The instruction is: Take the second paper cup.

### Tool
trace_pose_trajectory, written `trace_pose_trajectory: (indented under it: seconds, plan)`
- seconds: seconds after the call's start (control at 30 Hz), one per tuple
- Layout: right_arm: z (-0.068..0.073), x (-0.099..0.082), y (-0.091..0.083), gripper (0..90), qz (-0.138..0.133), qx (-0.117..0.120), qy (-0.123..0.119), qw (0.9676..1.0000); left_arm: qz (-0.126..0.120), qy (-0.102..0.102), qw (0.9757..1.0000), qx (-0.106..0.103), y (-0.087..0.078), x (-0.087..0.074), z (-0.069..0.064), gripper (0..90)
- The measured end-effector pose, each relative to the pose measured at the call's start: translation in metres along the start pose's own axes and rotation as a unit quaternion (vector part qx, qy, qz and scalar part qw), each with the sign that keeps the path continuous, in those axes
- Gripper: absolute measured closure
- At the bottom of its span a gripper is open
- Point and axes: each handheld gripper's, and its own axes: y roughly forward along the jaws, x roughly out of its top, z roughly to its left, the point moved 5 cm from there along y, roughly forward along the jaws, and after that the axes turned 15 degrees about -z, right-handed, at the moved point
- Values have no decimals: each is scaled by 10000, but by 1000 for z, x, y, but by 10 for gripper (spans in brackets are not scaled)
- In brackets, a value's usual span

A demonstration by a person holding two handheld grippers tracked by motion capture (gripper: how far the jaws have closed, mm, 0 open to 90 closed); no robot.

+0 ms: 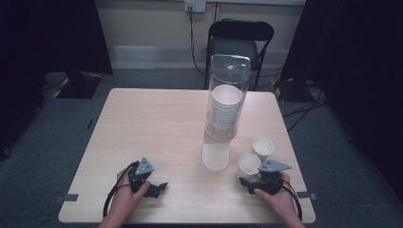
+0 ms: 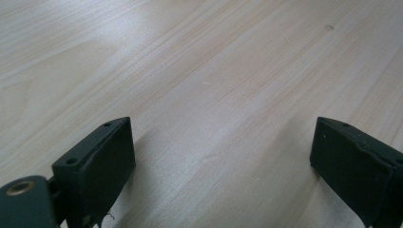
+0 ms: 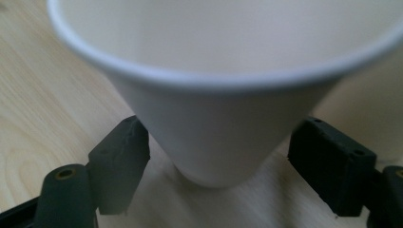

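Release step in hand: paper cup (image 3: 214, 123) upright on table (image 1: 157, 128) near dispenser (image 1: 223, 109) — right gripper (image 3: 216, 161) fingers parted around its base, apparently clear. Left gripper (image 2: 223, 166) open, empty. Next: straight withdrawal — no nudging.

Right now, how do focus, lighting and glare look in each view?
High view: dim, dark corners, faint glare on the clear dispenser. Left gripper view: soft sheen across the table, tongs sharp. Right gripper view: the paper cup is so close that its rim blurs.
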Motion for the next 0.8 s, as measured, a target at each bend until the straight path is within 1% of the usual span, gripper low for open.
trace_pose_trajectory:
  seconds: [0.07, 0.13, 0.17, 0.2, 0.3, 0.37, 0.47, 0.5, 0.53, 0.63, 0.67, 0.73, 0.8]
  plan:
    - [-2, -2, -5, 198, -7, 0, 27, 10000, 1, 4, 10000, 1, 0, 0, 0, 73]
    - [-3, -3, -10, 187, -35, -2, -30, 10000, 0, 1, 10000, 2, 0, 0, 0, 72]
    - [-4, -3, -13, 169, -46, -53, -63, 10000, 0, 1, 10000, 2, 0, 0, 0, 73]
    - [-5, -4, -16, 161, -44, -89, -50, 9999, 0, 2, 10000, 1, 0, 0, 0, 73]
    - [-6, -8, -25, 159, -26, -27, 30, 10000, 2, 4, 10000, 2, 0, 0, 0, 72]
    - [-7, -11, -30, 140, 22, -17, 43, 10000, 1, 2, 10000, 1, 0, 0, 0, 72]
    - [-9, -14, -38, 139, 35, -18, -1, 10000, 0, -1, 10000, 2, 0, 0, 0, 73]
    - [-10, -15, -41, 138, 28, -24, 34, 10000, 1, 3, 10000, 1, 0, 0, 0, 72]
    - [-11, -17, -44, 140, 54, -83, 88, 9999, -1, 1, 10000, 2, 0, 0, 0, 72]
    - [-14, -19, -48, 140, 94, -115, 81, 9999, 0, 2, 10000, 1, 0, 0, 0, 73]
    - [-17, -21, -54, 139, 70, -100, 90, 9999, 1, 5, 10000, 2, 0, 0, 0, 73]
    - [-21, -23, -59, 139, 97, -114, 127, 9998, -1, 0, 10000, 1, 0, 0, 0, 72]
    - [-26, -26, -66, 141, 147, -199, 113, 9996, 2, 3, 10000, -1, 0, 0, 0, 72]
